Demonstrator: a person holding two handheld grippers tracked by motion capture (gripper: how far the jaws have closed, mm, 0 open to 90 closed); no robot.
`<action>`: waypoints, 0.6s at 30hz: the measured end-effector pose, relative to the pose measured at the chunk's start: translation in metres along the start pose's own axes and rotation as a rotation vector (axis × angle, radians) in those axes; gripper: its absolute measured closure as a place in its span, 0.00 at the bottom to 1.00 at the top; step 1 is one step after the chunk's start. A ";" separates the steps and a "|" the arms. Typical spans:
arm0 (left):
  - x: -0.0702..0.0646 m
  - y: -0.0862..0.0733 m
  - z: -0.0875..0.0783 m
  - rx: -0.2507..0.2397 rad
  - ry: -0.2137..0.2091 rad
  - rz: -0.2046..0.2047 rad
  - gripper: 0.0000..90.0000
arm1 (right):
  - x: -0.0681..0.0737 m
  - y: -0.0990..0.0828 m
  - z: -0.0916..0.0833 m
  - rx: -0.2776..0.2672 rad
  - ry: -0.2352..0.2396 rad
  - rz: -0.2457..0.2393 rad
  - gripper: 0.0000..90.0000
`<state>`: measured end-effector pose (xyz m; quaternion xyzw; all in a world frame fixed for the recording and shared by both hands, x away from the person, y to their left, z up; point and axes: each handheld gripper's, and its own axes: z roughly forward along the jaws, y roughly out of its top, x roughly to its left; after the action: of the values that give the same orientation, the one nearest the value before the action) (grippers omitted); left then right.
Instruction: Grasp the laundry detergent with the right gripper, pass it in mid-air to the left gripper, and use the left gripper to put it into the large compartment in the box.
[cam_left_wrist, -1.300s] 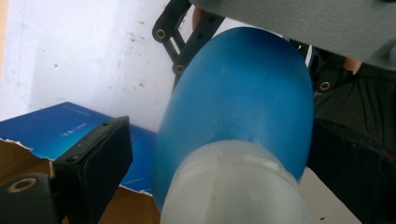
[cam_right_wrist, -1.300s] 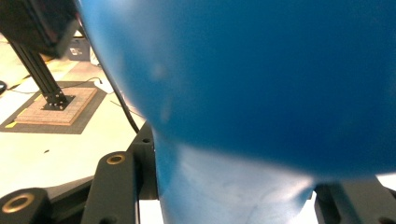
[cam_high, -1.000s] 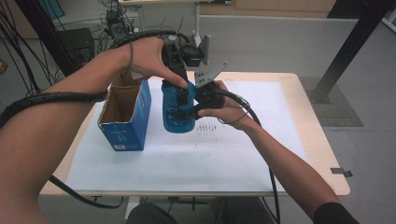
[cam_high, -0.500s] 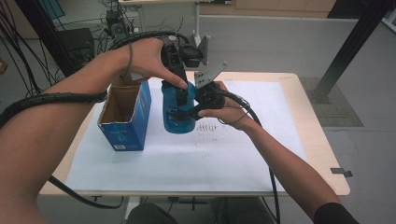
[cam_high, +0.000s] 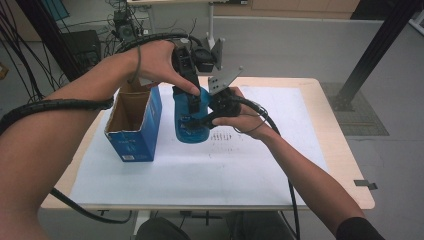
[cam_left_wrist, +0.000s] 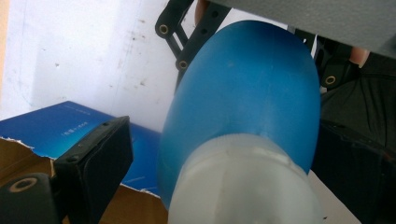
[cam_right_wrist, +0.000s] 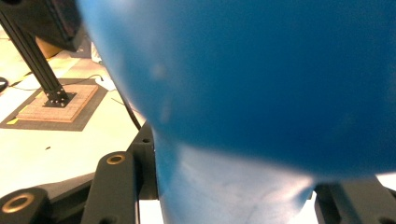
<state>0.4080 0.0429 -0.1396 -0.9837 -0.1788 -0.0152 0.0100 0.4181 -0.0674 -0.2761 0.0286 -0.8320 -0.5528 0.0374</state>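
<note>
A blue bottle (cam_high: 189, 125) with a pale cap (cam_left_wrist: 243, 182) stands upright beside an open blue carton (cam_high: 132, 125); I cannot tell whether its base touches the white sheet. My right gripper (cam_high: 201, 120) comes in from the right and is shut on the bottle's body; in the right gripper view the blue bottle (cam_right_wrist: 257, 70) sits between its jaws (cam_right_wrist: 233, 196). My left gripper (cam_high: 192, 100) reaches down from above over the bottle's top. In the left gripper view its jaws (cam_left_wrist: 224, 158) straddle the cap, with a gap showing beside the left fingertip (cam_left_wrist: 102, 158).
The carton (cam_left_wrist: 70, 126) has its torn top flaps open, just left of the bottle. A white sheet (cam_high: 280, 150) covers the wooden table (cam_high: 345, 170). Cables trail from both grippers across the forearms. A black frame post (cam_high: 370, 55) stands beyond the table's far right.
</note>
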 end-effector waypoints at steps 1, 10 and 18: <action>0.000 0.000 0.000 0.001 0.001 -0.001 0.09 | 0.000 0.000 0.000 0.001 0.000 0.000 0.50; -0.001 0.003 0.000 0.004 0.009 0.010 0.09 | 0.000 0.000 -0.001 0.000 0.003 0.002 0.50; -0.001 0.004 0.000 0.007 0.011 0.015 0.09 | 0.000 0.000 -0.002 -0.005 0.004 0.002 0.50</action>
<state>0.4082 0.0382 -0.1393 -0.9849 -0.1716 -0.0197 0.0145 0.4182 -0.0692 -0.2752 0.0288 -0.8304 -0.5550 0.0396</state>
